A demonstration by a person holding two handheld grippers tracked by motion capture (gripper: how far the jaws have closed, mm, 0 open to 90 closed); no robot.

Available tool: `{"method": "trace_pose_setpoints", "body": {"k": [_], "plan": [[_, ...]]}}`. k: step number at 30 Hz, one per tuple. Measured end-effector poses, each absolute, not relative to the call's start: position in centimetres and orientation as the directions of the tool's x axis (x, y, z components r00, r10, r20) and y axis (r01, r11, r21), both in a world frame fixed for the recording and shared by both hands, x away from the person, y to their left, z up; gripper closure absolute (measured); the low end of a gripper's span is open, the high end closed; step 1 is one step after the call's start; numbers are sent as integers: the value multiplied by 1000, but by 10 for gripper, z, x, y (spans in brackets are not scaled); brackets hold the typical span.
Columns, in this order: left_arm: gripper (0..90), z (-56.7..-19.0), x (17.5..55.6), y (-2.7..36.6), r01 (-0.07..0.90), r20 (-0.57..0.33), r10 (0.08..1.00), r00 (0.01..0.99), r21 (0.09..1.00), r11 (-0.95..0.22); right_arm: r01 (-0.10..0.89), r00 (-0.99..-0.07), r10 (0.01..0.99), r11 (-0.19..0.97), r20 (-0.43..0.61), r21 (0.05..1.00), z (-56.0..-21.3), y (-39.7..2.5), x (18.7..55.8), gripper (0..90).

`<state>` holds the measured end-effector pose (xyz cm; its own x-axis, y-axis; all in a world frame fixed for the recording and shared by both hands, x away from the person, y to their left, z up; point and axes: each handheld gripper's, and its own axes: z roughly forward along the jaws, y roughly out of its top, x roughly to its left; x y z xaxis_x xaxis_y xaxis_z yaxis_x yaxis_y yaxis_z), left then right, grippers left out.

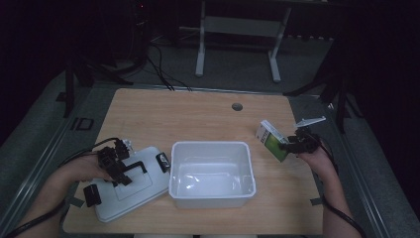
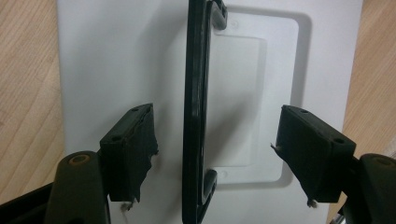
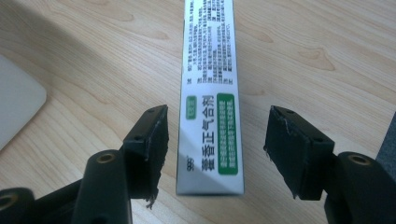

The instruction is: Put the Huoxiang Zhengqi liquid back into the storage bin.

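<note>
A white plastic bin (image 1: 212,173) stands at the table's middle front. Its white lid (image 1: 130,184) lies flat to the left, with a black handle (image 1: 134,166) on top. My left gripper (image 1: 115,166) hovers open over the lid. In the left gripper view the black handle (image 2: 196,107) runs between the two spread jaws, touching neither. A white and green box (image 1: 271,140) lies on the table at the right. My right gripper (image 1: 292,144) is open at its near end. In the right gripper view the box (image 3: 210,93) sits between the jaws with gaps on both sides.
A round cable hole (image 1: 237,106) sits in the wooden table (image 1: 198,119) near its far edge. Desk legs (image 1: 200,49) and cables (image 1: 158,64) lie on the floor beyond the table. A corner of the white bin (image 3: 16,105) shows at the left of the right gripper view.
</note>
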<state>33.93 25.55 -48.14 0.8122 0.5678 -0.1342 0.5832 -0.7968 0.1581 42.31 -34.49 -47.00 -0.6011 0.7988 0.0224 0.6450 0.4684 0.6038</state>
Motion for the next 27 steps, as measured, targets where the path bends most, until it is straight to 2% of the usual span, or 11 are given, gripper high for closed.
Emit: {"method": "trace_pose_setpoints", "body": {"k": [27], "plan": [[286, -484, 339, 255, 577, -129, 563, 816, 139, -805, 715, -625, 780, 579, -12, 391, -462, -316, 460, 473]]}}
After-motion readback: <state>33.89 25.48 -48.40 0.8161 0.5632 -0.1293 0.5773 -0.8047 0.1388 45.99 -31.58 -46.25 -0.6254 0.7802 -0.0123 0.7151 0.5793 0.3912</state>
